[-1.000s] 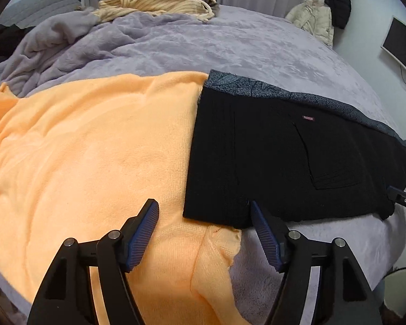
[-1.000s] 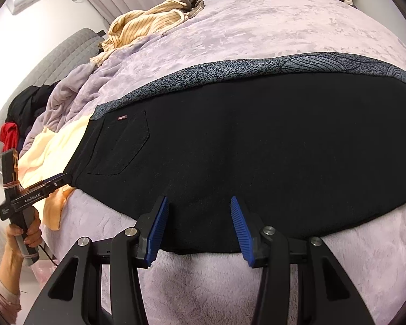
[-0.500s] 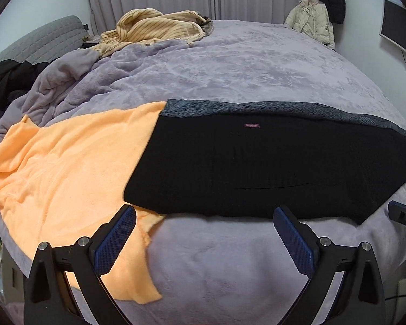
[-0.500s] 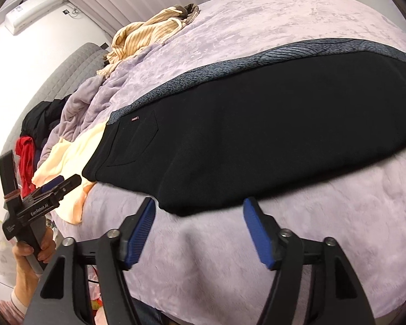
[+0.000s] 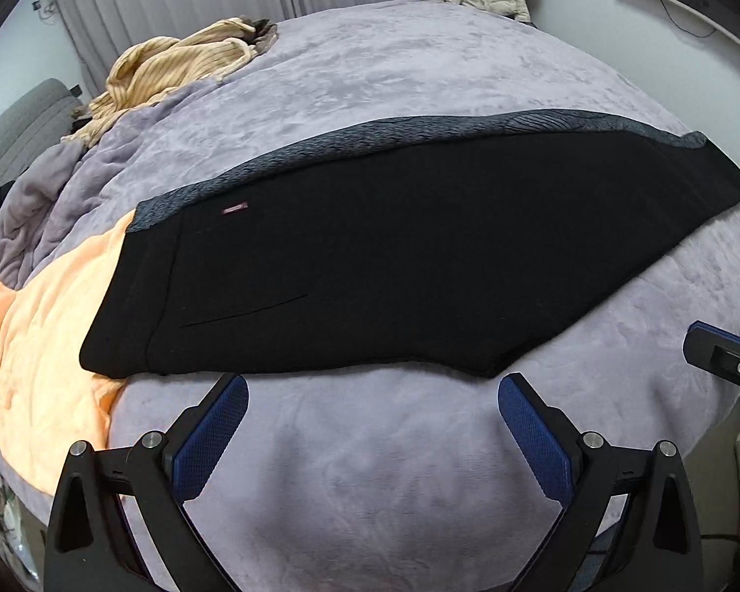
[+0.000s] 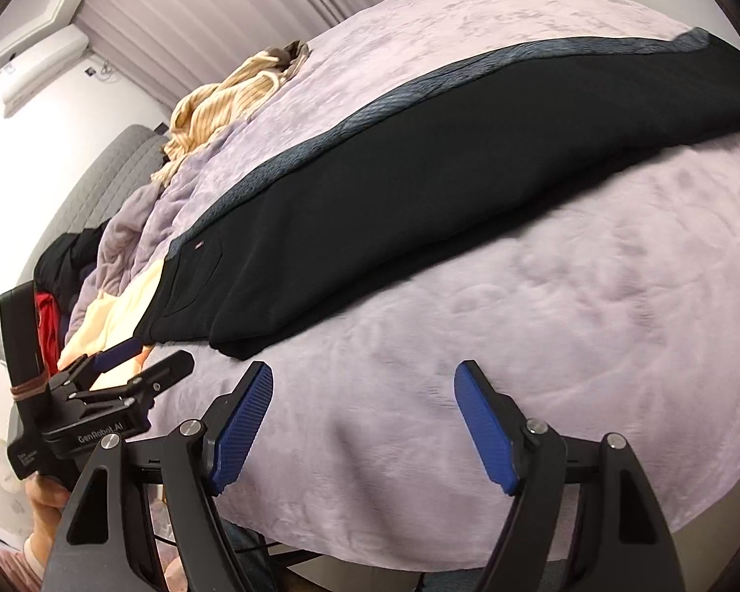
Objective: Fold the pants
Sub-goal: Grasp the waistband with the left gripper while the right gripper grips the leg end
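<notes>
Black pants [image 5: 394, 266] lie flat on the lilac bed, folded lengthwise, with a grey patterned strip along the far edge and a small red tag by the pocket. They also show in the right wrist view [image 6: 444, 187]. My left gripper [image 5: 370, 409] is open and empty, just short of the pants' near edge. My right gripper [image 6: 365, 409] is open and empty over bare blanket, short of the near edge. The left gripper shows in the right wrist view [image 6: 138, 360] at the left, open.
An orange towel [image 5: 39, 335] lies under the pants' waist end at the left. A striped yellow garment [image 5: 177, 69] lies at the bed's far side. A rumpled blanket [image 5: 39, 197] and dark clothes are at the left. The bed edge [image 6: 468, 542] is close below.
Both grippers opened wider and pulled back from the pants' near edge. The left wrist view swung right, from the waist end towards the middle of the pants.
</notes>
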`<state>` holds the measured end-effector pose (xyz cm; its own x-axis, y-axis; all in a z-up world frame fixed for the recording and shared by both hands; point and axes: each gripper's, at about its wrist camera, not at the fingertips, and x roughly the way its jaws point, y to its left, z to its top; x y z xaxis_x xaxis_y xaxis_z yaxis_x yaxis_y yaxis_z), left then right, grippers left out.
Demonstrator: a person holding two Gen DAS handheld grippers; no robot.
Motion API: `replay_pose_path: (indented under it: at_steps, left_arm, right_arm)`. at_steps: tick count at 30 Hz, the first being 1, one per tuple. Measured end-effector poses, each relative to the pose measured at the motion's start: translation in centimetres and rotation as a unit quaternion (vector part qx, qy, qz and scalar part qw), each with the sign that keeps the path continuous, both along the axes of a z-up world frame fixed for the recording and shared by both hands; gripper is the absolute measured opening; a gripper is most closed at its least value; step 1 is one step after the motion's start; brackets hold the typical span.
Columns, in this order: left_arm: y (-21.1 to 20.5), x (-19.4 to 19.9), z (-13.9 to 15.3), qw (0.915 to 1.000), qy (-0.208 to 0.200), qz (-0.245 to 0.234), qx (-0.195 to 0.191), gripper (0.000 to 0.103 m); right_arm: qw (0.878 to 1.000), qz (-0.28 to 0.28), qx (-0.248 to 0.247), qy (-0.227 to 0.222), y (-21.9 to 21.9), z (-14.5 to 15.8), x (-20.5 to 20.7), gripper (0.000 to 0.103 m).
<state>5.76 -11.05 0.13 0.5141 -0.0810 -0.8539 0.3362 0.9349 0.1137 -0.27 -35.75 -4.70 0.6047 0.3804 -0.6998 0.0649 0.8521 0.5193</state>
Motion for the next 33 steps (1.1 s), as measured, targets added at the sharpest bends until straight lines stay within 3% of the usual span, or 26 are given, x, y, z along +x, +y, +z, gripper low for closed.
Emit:
replay_pose_path:
  at_steps: [14,20,26,28,31,33]
  left_arm:
    - [-8.7,-1.6,0.6,0.9973,-0.009,-0.062,0.04,0.102]
    - [-13.8,-1.9,0.8,0.9918,-0.038,-0.113,0.045,0.102]
    - [-18.2,0.1,2.5,0.99,-0.052,-0.131,0.008,0.102]
    - [-19.3,1.3,2.9,0.991,-0.051,-0.124,-0.005,0.102]
    - [-20.3,2.8,3.5,0.9921,-0.044,-0.113,-0.034,0.102]
    - [-20.7,3.7,3.6,0.9924,-0.038,-0.106,-0.049,0.102]
  right_arm:
    - [0.996,-0.081,0.021,-0.034,-10.6,0.9,-3.7,0.079]
    - [0.987,-0.141,-0.015,-0.076,-16.7,5.2,-6.0,0.079]
    - [0.974,-0.172,-0.074,-0.124,-21.0,10.5,-5.4,0.08]
    - [0.969,-0.191,-0.058,-0.146,-23.3,11.3,-4.7,0.079]
    - [0.966,-0.217,0.031,-0.134,-26.8,9.6,-3.1,0.079]
    - [0.961,-0.234,0.099,-0.109,-28.8,6.5,-2.0,0.062]
